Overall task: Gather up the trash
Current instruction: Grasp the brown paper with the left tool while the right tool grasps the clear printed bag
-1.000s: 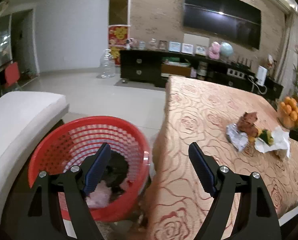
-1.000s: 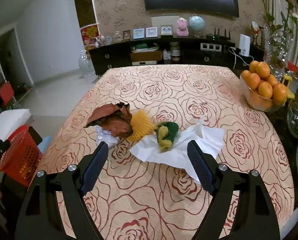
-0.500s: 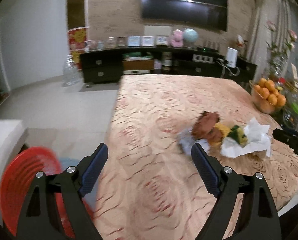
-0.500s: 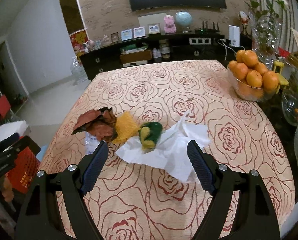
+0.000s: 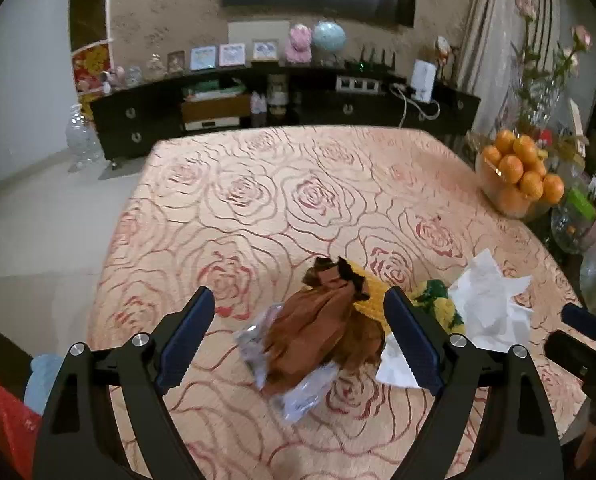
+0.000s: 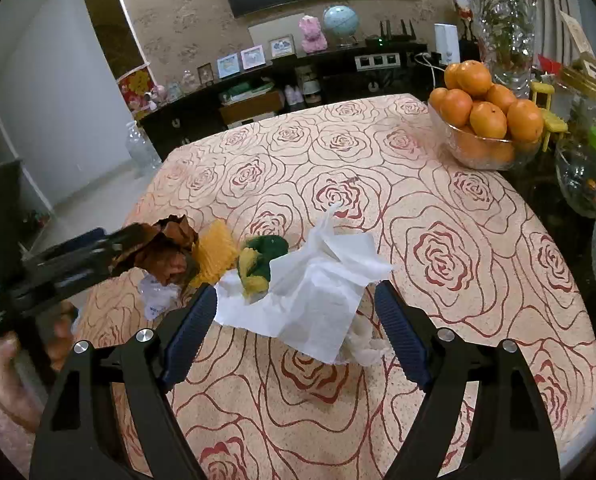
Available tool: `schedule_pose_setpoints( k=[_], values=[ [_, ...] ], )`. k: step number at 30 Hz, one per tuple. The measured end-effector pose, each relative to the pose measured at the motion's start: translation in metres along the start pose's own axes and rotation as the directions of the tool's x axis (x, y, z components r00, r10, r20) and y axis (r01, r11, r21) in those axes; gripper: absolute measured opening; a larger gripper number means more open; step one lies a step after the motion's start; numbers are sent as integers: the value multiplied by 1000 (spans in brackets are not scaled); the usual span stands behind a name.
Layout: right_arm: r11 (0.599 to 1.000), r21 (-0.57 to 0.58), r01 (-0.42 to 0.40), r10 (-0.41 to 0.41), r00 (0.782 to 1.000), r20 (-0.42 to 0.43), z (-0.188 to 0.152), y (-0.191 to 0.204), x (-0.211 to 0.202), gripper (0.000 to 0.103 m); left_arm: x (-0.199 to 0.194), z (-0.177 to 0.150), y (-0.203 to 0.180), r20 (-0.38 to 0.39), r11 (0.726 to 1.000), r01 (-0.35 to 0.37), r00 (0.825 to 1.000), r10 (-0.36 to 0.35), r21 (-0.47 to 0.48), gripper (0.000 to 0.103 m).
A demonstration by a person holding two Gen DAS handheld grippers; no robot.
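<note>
A pile of trash lies on the rose-patterned table. A crumpled brown wrapper (image 5: 322, 328) sits on a clear plastic wrapper (image 5: 302, 396), with a yellow piece (image 5: 372, 292), a green-and-yellow wrapper (image 5: 438, 300) and white tissue (image 5: 490, 304) to its right. My left gripper (image 5: 298, 340) is open with the brown wrapper between its fingers. My right gripper (image 6: 298, 332) is open around the near edge of the white tissue (image 6: 318, 288). The brown wrapper (image 6: 165, 248) and the left gripper (image 6: 69, 264) show at the left of the right wrist view.
A glass bowl of oranges (image 6: 486, 120) stands at the table's right edge, with glass jars (image 6: 586, 176) and a vase beyond it. The red basket (image 5: 1, 412) shows at the lower left, off the table. A dark TV cabinet (image 5: 257, 108) lines the far wall.
My left gripper has swung right from above the red basket to the trash pile and now straddles the brown wrapper. My right gripper has moved forward to the white tissue. Both stay open.
</note>
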State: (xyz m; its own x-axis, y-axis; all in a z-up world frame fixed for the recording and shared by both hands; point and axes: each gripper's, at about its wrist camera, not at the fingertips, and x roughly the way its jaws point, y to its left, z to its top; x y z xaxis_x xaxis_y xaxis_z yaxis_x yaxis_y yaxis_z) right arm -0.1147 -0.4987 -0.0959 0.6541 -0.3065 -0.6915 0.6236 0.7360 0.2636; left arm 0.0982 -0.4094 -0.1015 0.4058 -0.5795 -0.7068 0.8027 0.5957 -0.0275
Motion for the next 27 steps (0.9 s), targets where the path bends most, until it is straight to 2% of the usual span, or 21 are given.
schedule_pose_setpoints(
  k=[5, 6, 8, 12, 14, 16, 17, 22, 27],
  values=[
    [1000, 8, -10, 10, 1000, -3, 3, -1, 4, 78, 24, -6, -7, -40, 1000, 5, 999, -4, 23, 80],
    [1000, 8, -12, 12, 1000, -4, 3, -1, 5, 78, 25, -8, -8, -41, 1000, 7, 999, -5, 27, 76],
    [1000, 2, -16, 16, 1000, -10, 3, 1, 7, 78, 30, -11, -9, -60, 999, 17, 998, -15, 36, 53],
    [1000, -9, -19, 19, 1000, -17, 2, 5, 9, 78, 28, -18, -11, -47, 998, 32, 998, -30, 50, 48],
    [1000, -11, -18, 18, 1000, -17, 2, 7, 10, 78, 22, -20, -10, -39, 998, 40, 999, -38, 48, 38],
    [1000, -13, -18, 18, 1000, -18, 2, 7, 11, 78, 12, -22, -6, -26, 998, 58, 998, -57, 34, 34],
    [1000, -17, -18, 18, 1000, -18, 2, 9, 11, 78, 8, -23, -5, -20, 998, 62, 998, -61, 31, 24],
    [998, -50, -25, 24, 1000, -15, 0, 20, 13, 78, -29, -31, 11, 31, 996, 86, 996, -86, 14, 24],
    [995, -87, -39, 39, 999, -6, 0, 33, 18, 78, -69, -40, 32, 84, 997, 78, 993, -77, 1, 24]
  ],
)
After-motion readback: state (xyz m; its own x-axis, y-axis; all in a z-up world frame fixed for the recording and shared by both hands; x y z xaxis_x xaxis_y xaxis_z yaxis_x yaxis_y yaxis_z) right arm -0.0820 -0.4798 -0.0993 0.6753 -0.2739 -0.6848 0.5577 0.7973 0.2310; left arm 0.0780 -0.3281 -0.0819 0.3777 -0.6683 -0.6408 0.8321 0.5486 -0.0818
